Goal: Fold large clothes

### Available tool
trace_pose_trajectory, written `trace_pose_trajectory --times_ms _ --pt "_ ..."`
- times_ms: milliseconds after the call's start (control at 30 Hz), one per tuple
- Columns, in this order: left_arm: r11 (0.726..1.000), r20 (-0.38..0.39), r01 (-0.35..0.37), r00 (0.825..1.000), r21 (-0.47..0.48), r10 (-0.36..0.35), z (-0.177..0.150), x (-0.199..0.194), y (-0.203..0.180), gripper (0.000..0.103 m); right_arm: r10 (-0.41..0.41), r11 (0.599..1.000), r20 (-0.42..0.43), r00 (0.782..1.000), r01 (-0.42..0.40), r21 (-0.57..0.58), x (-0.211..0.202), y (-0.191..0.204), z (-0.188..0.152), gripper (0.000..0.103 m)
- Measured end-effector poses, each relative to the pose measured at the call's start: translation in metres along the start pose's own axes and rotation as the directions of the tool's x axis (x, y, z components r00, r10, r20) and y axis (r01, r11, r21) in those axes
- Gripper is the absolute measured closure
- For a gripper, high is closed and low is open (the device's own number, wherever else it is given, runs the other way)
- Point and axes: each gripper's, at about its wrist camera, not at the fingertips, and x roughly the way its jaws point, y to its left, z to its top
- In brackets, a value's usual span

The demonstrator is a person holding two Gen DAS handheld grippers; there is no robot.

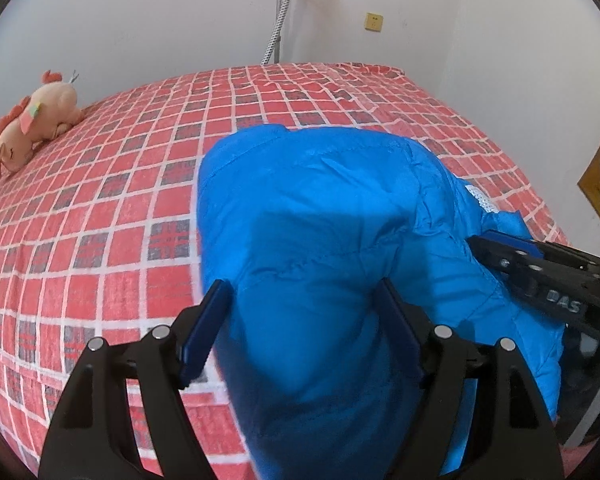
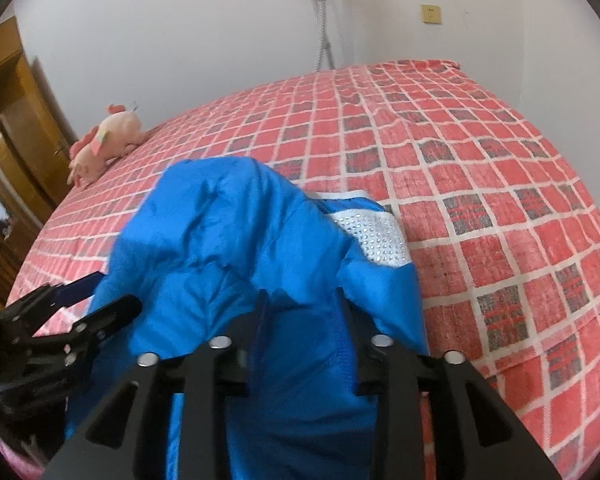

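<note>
A bright blue padded jacket point(image 1: 320, 208) lies bunched at the near edge of a bed; in the right wrist view point(image 2: 228, 240) it shows a white studded patch point(image 2: 374, 236). My left gripper point(image 1: 304, 312) has its fingers set wide with a thick fold of the jacket between them. My right gripper point(image 2: 302, 316) also has jacket cloth between its fingers. The right gripper shows in the left wrist view point(image 1: 540, 276) at the jacket's right side, and the left gripper shows in the right wrist view point(image 2: 80, 320) at its left side.
The bed has a red checked cover point(image 1: 112, 208). A pink plush toy point(image 1: 32, 124) lies at its far left edge. A white wall with a hose point(image 1: 278, 24) and a yellow socket point(image 1: 374, 22) stands behind. A wooden door point(image 2: 16, 120) is at the left.
</note>
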Motion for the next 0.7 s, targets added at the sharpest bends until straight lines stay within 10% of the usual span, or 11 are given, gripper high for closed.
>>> trace_pose_trajectory --times_ms 367,700 --pt "0.998 -0.036 -0.008 0.999 -0.061 0.006 -0.007 -0.033 0.045 0.020 -0.134 0.989 -0.071 0.988 0.129 -0.067 -0.049 -0.007 -0.016 0.035" --pt "0.987 -0.104 0.108 0.987 -0.116 -0.120 -0.031 -0.029 0.057 0.012 0.085 0.991 -0.219 0.972 -0.060 0.122 -0.046 -0.042 -0.025 0.027"
